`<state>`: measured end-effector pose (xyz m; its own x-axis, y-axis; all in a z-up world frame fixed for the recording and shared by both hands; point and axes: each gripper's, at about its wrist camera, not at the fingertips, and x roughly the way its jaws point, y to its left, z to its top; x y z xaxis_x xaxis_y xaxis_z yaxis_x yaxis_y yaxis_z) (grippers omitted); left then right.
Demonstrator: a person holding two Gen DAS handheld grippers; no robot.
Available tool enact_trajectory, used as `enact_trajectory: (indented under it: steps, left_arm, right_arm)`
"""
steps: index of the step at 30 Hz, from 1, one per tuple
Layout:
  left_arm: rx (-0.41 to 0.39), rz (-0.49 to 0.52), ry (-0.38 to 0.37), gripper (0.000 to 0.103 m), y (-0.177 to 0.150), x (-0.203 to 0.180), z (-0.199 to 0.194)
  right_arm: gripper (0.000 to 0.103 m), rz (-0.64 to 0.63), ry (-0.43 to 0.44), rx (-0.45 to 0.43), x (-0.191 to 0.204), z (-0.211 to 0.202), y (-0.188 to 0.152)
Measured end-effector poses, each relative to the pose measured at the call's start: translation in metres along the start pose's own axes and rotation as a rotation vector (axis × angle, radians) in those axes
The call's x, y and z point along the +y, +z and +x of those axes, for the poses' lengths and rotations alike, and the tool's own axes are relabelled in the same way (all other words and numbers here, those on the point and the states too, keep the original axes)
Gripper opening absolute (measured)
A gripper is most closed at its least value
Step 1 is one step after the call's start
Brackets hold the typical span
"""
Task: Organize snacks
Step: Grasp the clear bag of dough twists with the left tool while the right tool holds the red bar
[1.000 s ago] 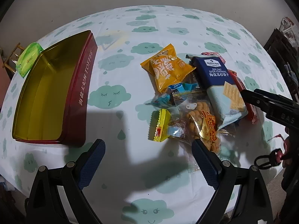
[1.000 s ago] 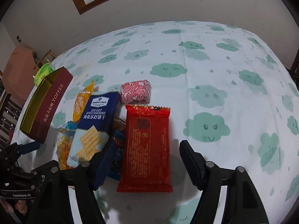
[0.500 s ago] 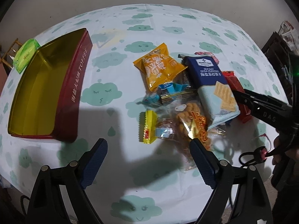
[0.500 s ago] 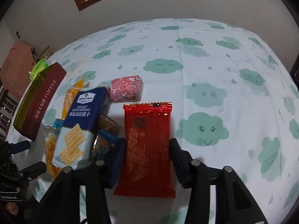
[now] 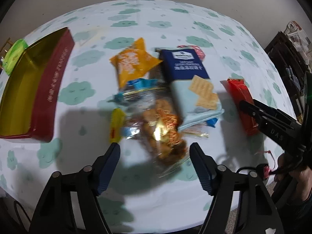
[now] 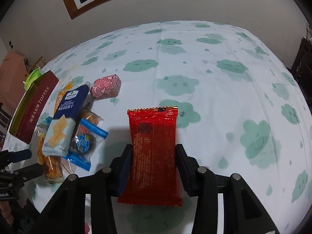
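Tin: long dark-red metal box, gold inside, open, "TOFFEE" on its side; at the table's left edge.
Cracker bag: navy and pale blue, "SEA SALT SODA CRACKERS", lying on the snack heap.
Red packet: glossy foil, crimped ends, small print unreadable; apart from the heap.
Right gripper: pads pressed on the red packet's sides.
Left gripper: jaws closing, pads not touching the clear twisted-snack bag between them.
Tablecloth: white, green clouds.
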<state>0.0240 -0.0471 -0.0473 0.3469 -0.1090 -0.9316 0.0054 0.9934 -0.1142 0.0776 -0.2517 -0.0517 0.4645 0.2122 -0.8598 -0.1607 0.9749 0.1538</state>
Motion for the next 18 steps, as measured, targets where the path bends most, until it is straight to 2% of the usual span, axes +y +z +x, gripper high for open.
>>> enact_trajectory:
  steps: [5, 10, 12, 18]
  left_arm:
    - [0.005, -0.012, 0.014, 0.054, 0.007, -0.006, 0.009]
    - [0.023, -0.03, -0.001, 0.048, 0.009, 0.001, 0.015]
    - [0.034, -0.017, -0.001, 0.039, 0.007, 0.005, 0.015]
    - [0.037, 0.013, -0.011, 0.036, -0.001, 0.025, 0.009]
  right_arm:
    - [0.044, -0.002, 0.004, -0.012, 0.0, -0.002, -0.004]
    - [0.045, 0.004, 0.016, -0.022, -0.003, -0.003, -0.006]
    - [0.044, 0.004, 0.02, -0.026, -0.003, -0.003, -0.006]
    - [0.045, 0.014, 0.023, -0.028, -0.004, -0.003, -0.006]
